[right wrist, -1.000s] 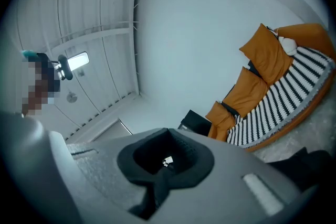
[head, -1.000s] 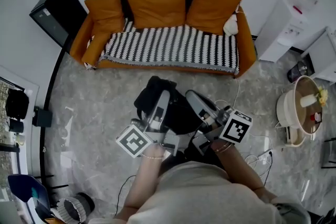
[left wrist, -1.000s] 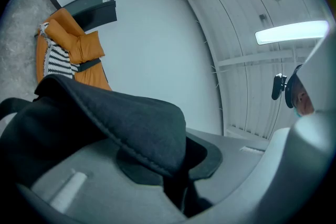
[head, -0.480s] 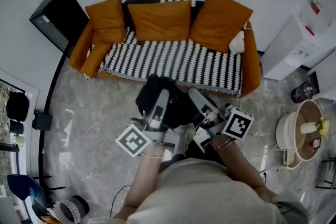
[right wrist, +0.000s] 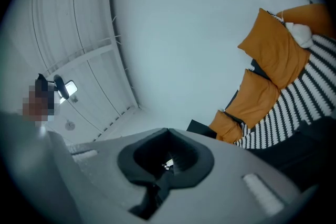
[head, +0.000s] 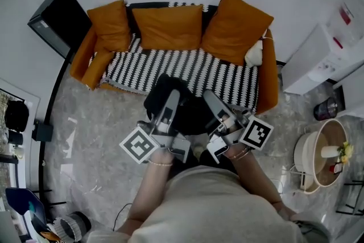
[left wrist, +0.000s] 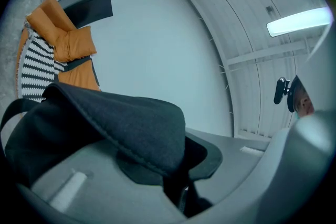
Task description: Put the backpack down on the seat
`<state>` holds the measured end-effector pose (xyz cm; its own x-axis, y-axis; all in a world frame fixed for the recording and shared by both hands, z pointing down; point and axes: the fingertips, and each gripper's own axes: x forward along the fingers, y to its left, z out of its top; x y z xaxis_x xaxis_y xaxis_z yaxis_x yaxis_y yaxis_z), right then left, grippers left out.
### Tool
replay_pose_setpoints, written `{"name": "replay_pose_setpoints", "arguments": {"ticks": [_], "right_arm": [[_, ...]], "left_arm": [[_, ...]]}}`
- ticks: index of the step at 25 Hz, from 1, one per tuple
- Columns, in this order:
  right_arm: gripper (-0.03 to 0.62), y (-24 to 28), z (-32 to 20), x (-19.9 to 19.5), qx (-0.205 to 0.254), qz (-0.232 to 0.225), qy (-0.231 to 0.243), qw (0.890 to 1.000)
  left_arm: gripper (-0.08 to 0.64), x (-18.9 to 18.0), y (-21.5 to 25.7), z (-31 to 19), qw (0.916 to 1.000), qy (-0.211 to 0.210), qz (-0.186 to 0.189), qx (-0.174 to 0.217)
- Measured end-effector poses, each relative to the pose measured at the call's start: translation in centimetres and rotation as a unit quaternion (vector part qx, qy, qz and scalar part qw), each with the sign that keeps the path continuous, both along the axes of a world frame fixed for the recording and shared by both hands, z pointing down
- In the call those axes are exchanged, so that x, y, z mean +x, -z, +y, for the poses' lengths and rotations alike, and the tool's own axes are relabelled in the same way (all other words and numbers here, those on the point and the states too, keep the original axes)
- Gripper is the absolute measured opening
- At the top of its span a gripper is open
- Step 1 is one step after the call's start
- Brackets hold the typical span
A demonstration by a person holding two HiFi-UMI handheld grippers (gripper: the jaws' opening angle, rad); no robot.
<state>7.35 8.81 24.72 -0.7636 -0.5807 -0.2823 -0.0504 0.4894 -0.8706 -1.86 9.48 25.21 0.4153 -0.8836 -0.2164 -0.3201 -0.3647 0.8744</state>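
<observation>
Where the left tongs (left wrist: 181, 176) close, a thick fold of the black backpack (left wrist: 121, 128) lies pinched between the pads, jaws narrow on the fabric. The right tongs (right wrist: 167, 162) stand drawn together too, with what looks like a thin dark strip of the bag caught in the seam between the pads. From the head view the backpack hangs between the two tongs in front of the person, over the grey marbled floor (head: 96, 116), its far end overlapping the front edge of the seat; whether it touches the seat I cannot tell. Beyond is the orange sofa (head: 268, 85), its seat covered by a black-and-white zigzag throw (head: 187, 71), three orange cushions (head: 168, 25) against the back.
</observation>
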Motion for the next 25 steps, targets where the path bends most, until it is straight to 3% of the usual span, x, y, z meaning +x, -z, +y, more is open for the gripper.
{"name": "replay_pose_setpoints", "arguments": {"ticks": [7, 12, 25], "right_arm": [[0.003, 0.3, -3.2, 0.9, 0.012, -0.009, -0.010, 1.000], [0.003, -1.7, -7.4, 1.0, -0.013, 0.007, -0.031, 0.999], [0.003, -2.6, -24.7, -2.5, -0.026, 0.007, -0.081, 0.996]], "left_arm": [[0.064, 1.1, -0.3, -3.6, 0.9997, -0.014, 0.013, -0.013], [0.064, 0.7, -1.6, -8.0, 0.9994, -0.021, 0.014, -0.026], [0.063, -3.2, -2.3, -25.9, 0.9968, -0.064, 0.017, -0.045]]}}
